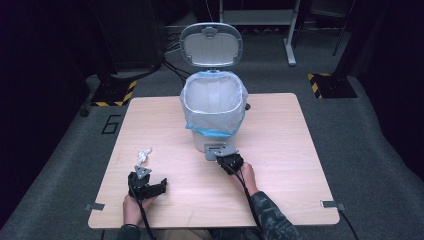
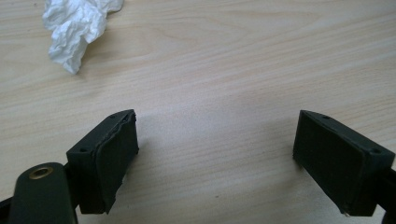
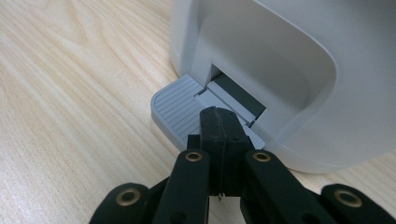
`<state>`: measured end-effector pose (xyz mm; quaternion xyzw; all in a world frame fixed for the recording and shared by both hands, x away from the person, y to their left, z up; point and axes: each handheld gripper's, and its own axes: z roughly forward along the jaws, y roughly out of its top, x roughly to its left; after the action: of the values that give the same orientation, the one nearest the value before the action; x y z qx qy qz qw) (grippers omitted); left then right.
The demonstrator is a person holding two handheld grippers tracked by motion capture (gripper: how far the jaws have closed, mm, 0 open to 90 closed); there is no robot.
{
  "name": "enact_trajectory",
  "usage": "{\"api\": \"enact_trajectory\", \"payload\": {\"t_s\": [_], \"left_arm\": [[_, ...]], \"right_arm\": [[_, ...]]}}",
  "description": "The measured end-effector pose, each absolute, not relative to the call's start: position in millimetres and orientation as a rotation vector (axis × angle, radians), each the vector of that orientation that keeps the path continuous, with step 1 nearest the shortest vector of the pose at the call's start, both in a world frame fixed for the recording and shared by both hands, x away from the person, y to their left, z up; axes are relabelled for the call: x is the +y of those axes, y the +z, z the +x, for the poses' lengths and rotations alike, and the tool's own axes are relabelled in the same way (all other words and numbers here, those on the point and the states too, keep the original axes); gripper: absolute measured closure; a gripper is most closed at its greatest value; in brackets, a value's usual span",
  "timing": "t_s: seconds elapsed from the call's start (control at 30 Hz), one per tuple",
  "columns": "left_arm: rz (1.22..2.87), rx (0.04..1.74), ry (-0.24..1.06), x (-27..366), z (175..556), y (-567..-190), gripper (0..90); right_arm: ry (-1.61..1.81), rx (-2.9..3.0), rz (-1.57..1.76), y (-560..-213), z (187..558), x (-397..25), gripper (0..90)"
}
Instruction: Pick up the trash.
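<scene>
High view: pedal bin (image 1: pixel 213 107), lid up, mid-counter; crumpled tissue (image 1: pixel 144 155) at its 8 o'clock. Left gripper (image 2: pixel 215 154), jaws wide, could miss it. Right gripper (image 3: pixel 219 122), jaws closed, pressing the pedal (image 3: pixel 180 109), might slip, dropping the lid.

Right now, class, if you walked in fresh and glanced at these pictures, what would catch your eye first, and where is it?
First comes the white pedal bin with a blue-edged liner, standing at the middle of the pale wooden table with its grey lid up. The right gripper, jaws shut, presses on the bin's grey ribbed pedal. Near the table's left side lies a crumpled white tissue, just ahead of the open left gripper.
</scene>
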<state>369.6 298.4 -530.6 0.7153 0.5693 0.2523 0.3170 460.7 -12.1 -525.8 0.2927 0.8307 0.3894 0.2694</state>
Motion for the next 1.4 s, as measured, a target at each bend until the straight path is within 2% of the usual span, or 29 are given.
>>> {"api": "enact_trajectory", "payload": {"t_s": [0.17,0.23,0.3,0.57,1.07,1.27,1.4], "left_arm": [[1.919,1.482,0.653,301,370,-529,13.1],[1.925,1.504,0.629,304,373,-528,9.7],[1.896,1.507,0.593,308,374,-524,9.8],[1.846,1.502,0.603,323,382,-509,9.9],[1.796,1.548,0.637,357,427,-486,12.7],[1.81,1.584,0.619,363,442,-490,10.4],[1.825,1.6,0.6,364,450,-495,12.0]], "right_arm": [[1.049,2.238,0.789,-526,461,-12,90.0],[1.05,2.239,0.79,-526,461,-12,90.0],[1.055,2.24,0.79,-526,461,-13,90.0],[1.054,2.239,0.79,-526,461,-13,90.0],[1.059,2.24,0.819,-526,460,-13,90.0],[1.062,2.242,0.817,-526,460,-13,90.0],[1.065,2.242,0.818,-526,460,-13,90.0]]}}
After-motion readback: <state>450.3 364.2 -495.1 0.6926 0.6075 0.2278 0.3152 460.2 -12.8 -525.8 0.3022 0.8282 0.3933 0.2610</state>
